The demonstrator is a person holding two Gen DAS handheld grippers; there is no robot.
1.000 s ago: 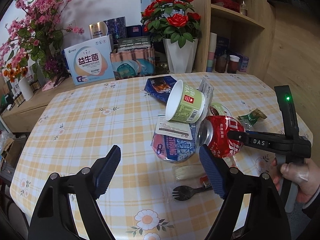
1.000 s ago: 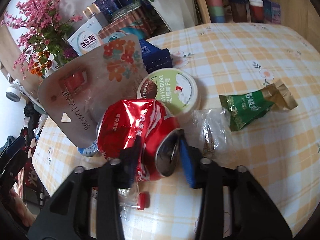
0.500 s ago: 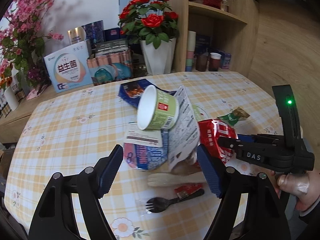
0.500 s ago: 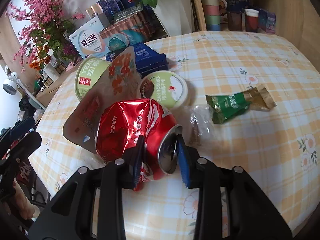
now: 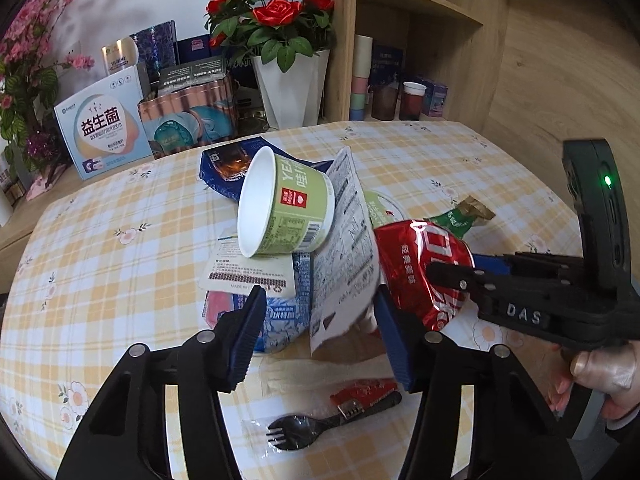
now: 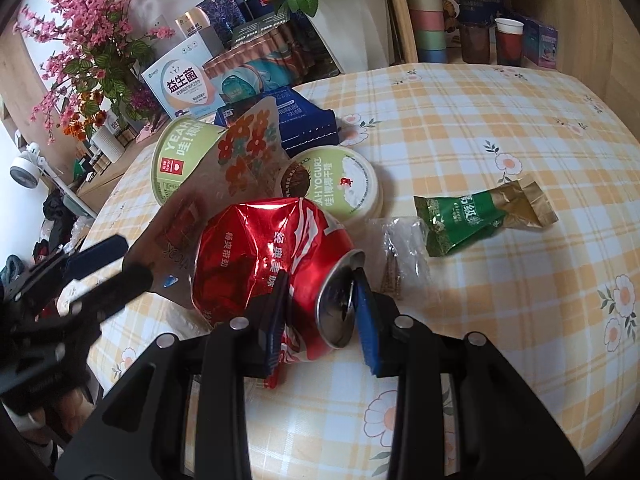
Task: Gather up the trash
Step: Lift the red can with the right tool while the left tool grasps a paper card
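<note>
My left wrist camera looks forward and down, close over the yellow checked tablecloth (image 5: 120, 240). My right wrist camera faces it from the right side. Both views share the crushed red drink can (image 5: 420, 264) (image 6: 260, 256).

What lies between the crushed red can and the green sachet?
In the right wrist view, a crumpled clear plastic wrapper lies on the tablecloth between the crushed red can and the green sachet.

glossy crumpled metal can (image 6: 264, 256), matt paper cup (image 5: 284, 208), shiny foil sachet (image 6: 476, 216), checked cloth table cover (image 6: 500, 128)
</note>
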